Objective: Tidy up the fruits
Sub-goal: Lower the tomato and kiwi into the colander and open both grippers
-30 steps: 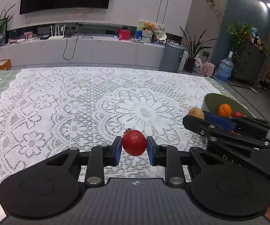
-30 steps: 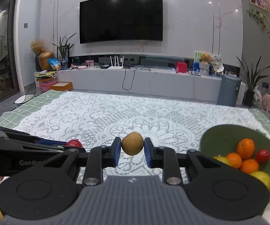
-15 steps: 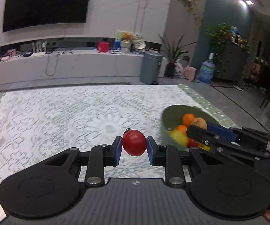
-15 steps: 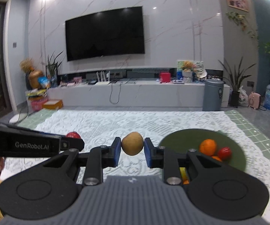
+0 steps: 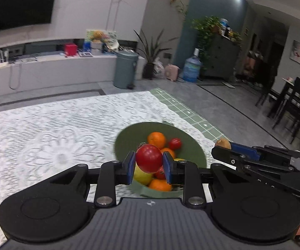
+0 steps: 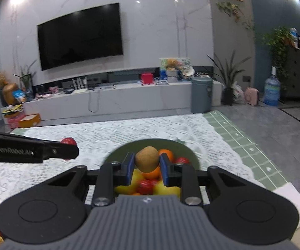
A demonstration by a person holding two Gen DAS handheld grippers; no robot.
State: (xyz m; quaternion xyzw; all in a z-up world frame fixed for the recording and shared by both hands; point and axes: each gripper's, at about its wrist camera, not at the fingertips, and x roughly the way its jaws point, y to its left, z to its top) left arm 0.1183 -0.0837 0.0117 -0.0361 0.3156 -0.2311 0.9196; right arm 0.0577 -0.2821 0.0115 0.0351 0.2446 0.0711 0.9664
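Note:
My left gripper (image 5: 149, 164) is shut on a red tomato (image 5: 149, 158), held just above the near side of a green bowl (image 5: 191, 143). The bowl holds oranges (image 5: 156, 139), a small red fruit (image 5: 175, 143) and yellow fruit (image 5: 142, 176). In the right wrist view my right gripper (image 6: 146, 166) is shut on a brown kiwi (image 6: 146, 162), also over the green bowl (image 6: 120, 152). The left gripper (image 6: 67, 146) shows there at the left with the tomato (image 6: 67, 140) at its tip. The right gripper (image 5: 223, 149) with the kiwi (image 5: 223, 143) appears at the right of the left wrist view.
The bowl stands near the right end of a white lace tablecloth (image 5: 45, 137) over a green checked cloth (image 5: 187, 112). Beyond the table are a grey bin (image 5: 126, 69), a TV bench (image 6: 108, 102), plants and dark chairs (image 5: 296, 102).
Both grippers have swung right and risen with their fruit, from over the lace cloth to above the green bowl, which now sits straight ahead under the fingers.

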